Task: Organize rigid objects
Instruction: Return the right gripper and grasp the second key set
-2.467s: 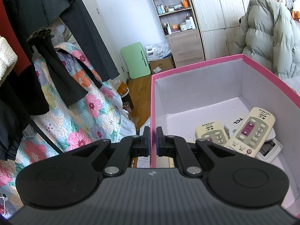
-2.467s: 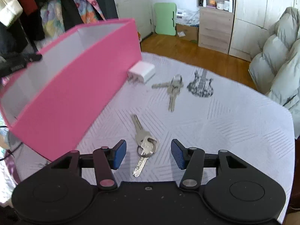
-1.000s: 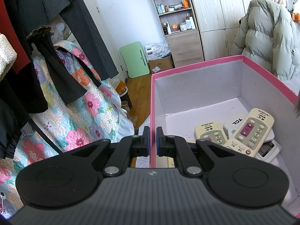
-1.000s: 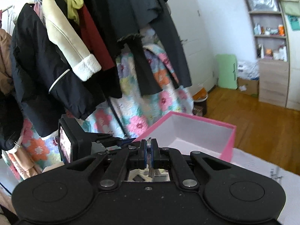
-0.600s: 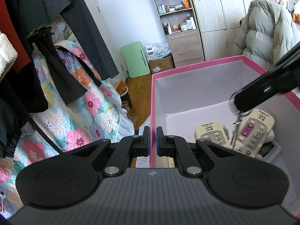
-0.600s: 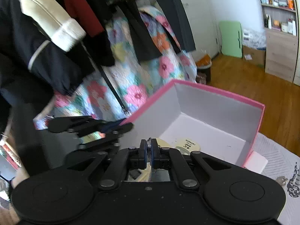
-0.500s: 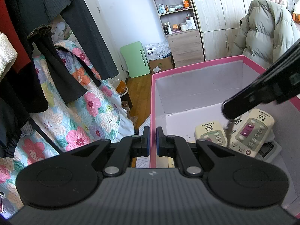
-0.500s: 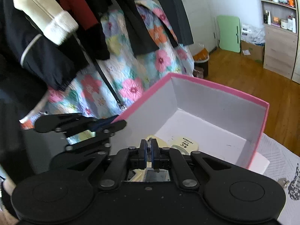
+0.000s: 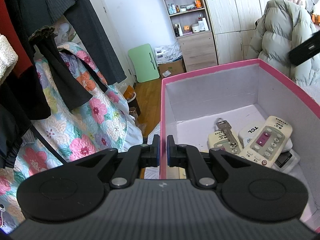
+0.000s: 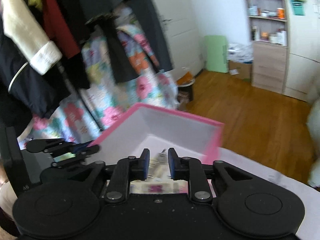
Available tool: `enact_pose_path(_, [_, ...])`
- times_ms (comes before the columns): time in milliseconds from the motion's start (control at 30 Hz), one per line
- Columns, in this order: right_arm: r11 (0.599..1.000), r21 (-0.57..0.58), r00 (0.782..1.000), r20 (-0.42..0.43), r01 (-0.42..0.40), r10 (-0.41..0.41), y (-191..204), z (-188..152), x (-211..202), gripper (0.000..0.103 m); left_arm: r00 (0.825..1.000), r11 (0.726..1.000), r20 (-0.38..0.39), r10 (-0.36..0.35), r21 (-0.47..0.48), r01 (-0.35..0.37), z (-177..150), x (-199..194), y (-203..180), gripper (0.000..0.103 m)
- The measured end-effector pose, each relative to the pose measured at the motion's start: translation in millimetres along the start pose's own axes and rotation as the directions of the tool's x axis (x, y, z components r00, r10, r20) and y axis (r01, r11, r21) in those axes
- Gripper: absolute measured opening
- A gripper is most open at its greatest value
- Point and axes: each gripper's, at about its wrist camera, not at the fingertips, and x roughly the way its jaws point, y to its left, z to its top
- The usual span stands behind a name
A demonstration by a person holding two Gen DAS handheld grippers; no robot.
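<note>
My left gripper is shut on the left wall of the pink box, one finger inside and one outside. Inside the box a silver key lies on several cream remote controls. My right gripper is open and empty, held above the pink box, with the remotes blurred below its fingers. A finger of the right gripper shows at the right edge of the left wrist view.
Dark coats hang over a floral quilt left of the box. A puffy grey-green jacket sits behind the box on the right. Shelves and cabinets stand across the wooden floor.
My right gripper has opened and let go of the key, which now lies on the remotes in the box. The right gripper has pulled up and back. My left gripper has not moved.
</note>
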Motion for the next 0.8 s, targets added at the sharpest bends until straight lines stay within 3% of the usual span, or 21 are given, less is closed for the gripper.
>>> enact_pose_path(200, [0.986, 0.072, 0.988, 0.009, 0.151, -0.152, -59, -12, -38, 0.030, 1.000, 1.000, 0.000, 0.000, 0.000, 0.000, 0, 0, 0, 0.006])
enact_pose_path(367, [0.966, 0.122, 0.974, -0.035, 0.226, -0.224, -97, -29, -42, 0.036, 1.000, 1.000, -0.003, -0.001, 0.004, 0.001, 0, 1, -1, 0.007])
enact_pose_path(600, [0.964, 0.181, 0.976, -0.130, 0.196, -0.174, -124, -56, -4, 0.040, 1.000, 1.000, -0.013, 0.000, 0.008, 0.000, -1, 5, -3, 0.007])
enact_pose_path(800, [0.977, 0.161, 0.981, -0.156, 0.142, -0.117, -124, -68, 40, 0.045, 1.000, 1.000, -0.020, 0.000, 0.008, 0.001, 0, 6, -4, 0.007])
